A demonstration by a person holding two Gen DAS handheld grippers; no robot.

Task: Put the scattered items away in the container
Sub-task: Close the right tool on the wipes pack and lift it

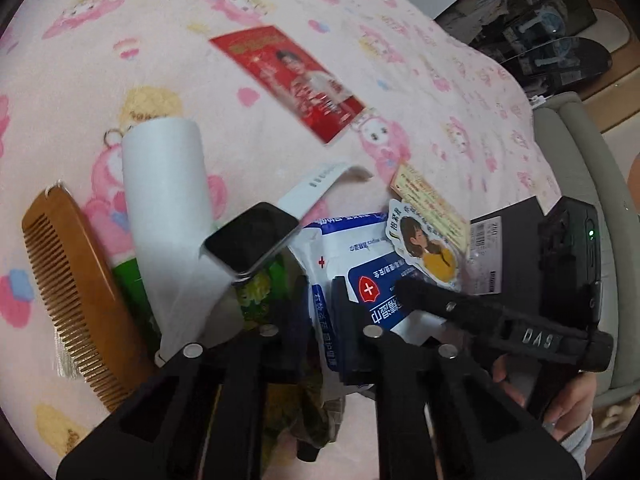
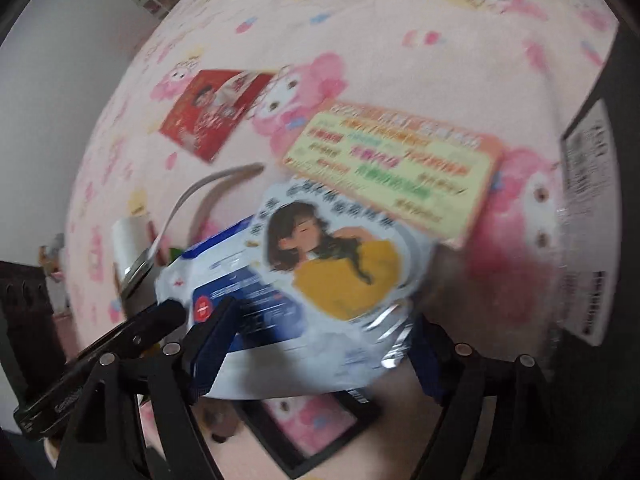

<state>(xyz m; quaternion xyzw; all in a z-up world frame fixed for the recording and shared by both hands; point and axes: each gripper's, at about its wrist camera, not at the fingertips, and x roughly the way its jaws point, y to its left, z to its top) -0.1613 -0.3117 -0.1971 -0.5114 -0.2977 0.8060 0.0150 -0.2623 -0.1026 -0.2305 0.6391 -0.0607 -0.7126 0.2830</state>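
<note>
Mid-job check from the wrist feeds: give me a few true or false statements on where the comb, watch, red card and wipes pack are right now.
1. The wooden comb lies left of the white roll. True.
2. The smartwatch rests partly on the roll. True.
3. The red card lies under the blue and white wipes pack. False: it lies apart on the pink blanket.
4. The left gripper holds the comb. False: its fingers straddle the pack's edge.
5. The right gripper is open around the pack. True.

Both wrist views look down closely over the bed (pink blanket), sharing the wipes pack and red card.
</note>
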